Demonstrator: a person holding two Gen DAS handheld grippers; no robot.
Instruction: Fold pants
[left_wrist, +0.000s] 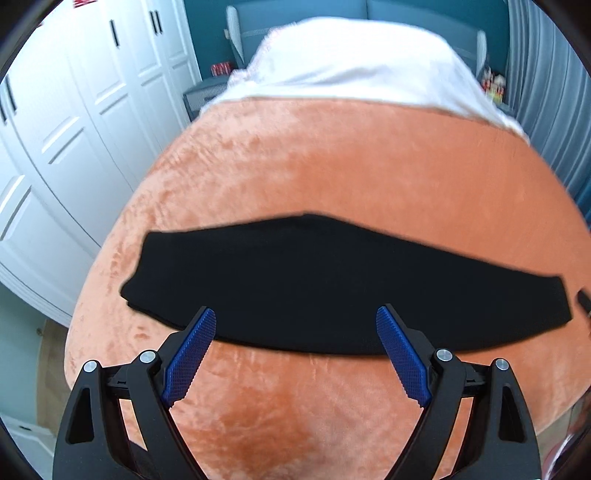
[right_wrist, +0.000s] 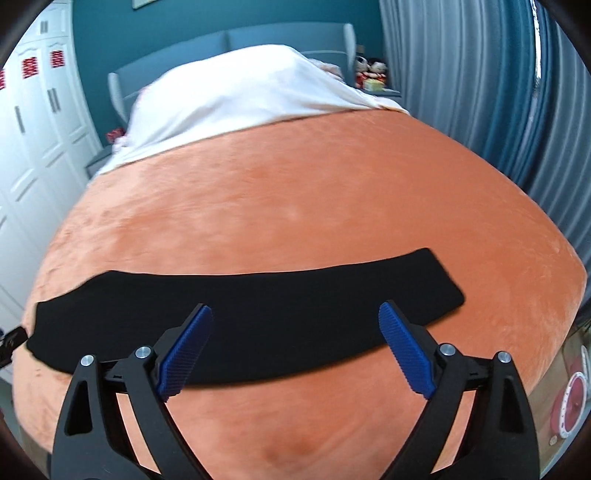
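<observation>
Left wrist view: my left gripper (left_wrist: 295, 314) gapes wide, clamped on nothing, above the black pants (left_wrist: 295, 280) lying folded in a long band (quite flat) across mid-frame on the orange blanket (left_wrist: 332, 166). My right gripper (right_wrist: 295, 312) likewise stands apart, empty.

Bare orange blanket (left_wrist: 332, 166) around pants (left_wrist: 295, 284)

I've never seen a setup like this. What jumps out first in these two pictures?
A long black strip, the pants, lies flat across a plush orange blanket on a bed. In the foreground of each view, a gripper's blue-padded fingers spread wide: the left gripper and the right gripper, both empty above the pants. Behind sits white bedding.
</observation>
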